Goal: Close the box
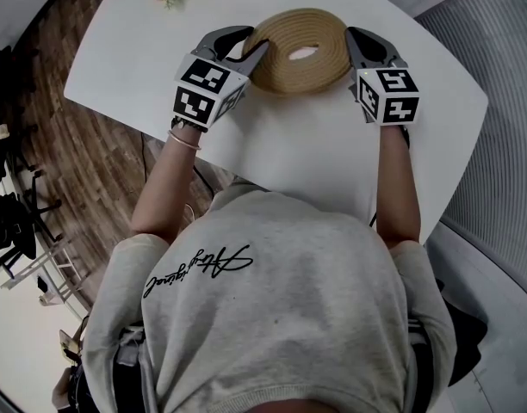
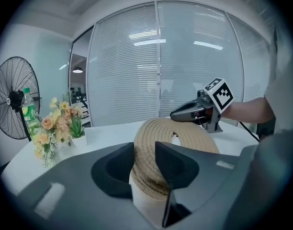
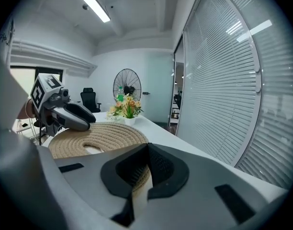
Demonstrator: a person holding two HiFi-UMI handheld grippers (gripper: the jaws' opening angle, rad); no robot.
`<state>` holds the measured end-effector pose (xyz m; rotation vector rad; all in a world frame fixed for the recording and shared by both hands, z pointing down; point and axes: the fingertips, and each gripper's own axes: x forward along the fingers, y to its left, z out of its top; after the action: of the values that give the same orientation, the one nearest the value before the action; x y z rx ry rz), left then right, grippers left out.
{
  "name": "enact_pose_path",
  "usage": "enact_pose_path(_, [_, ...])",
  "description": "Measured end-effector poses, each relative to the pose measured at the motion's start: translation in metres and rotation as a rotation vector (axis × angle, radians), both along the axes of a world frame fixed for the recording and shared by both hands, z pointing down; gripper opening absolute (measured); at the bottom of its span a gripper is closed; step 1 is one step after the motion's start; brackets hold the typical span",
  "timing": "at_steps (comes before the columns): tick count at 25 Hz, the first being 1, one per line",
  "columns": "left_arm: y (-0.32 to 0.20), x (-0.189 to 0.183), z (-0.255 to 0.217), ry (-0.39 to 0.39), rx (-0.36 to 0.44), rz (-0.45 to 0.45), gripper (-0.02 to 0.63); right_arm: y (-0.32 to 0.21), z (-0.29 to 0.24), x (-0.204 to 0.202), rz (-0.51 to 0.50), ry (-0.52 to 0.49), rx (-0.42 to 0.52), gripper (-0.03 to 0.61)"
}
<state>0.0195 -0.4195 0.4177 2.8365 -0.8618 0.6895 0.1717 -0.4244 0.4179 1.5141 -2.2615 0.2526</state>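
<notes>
Bright, even indoor light; fisheye-warped, dark corners.

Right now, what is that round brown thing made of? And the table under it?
The round brown box looks like tan rope or twisted straw, coiled in rings: you can see rough, ridged strands and no shine. The table looks smooth and plain white with a soft sheen. It may be painted or laminated board, but what is inside cannot be told.

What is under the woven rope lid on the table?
Below the woven rope lid a pale band shows, probably the box wall, on the white table. The box's inside is covered.
</notes>
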Motion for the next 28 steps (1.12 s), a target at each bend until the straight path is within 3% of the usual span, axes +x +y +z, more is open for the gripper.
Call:
enact_pose_path(6, [-0.001, 0.000, 0.002, 0.025, -0.012, -0.011, 0.123, -0.001, 0.004, 0.001, 0.005, 0.004, -0.020, -0.008])
enact_pose_path(11, [-0.001, -0.001, 0.001, 0.052, 0.005, -0.018, 0.124, 0.000, 0.002, 0.001, 0.022, -0.032, 0.023, -0.008])
enact_pose_path(17, [0.005, -0.004, -0.009, -0.001, 0.109, -0.013, 0.126, 0.007, -0.011, -0.004, 0.015, -0.005, 0.089, -0.005])
enact_pose_path(28, [0.030, -0.011, -0.059, 0.116, 0.239, -0.058, 0.126, 0.043, -0.061, -0.016, -0.023, -0.060, 0.230, 0.000])
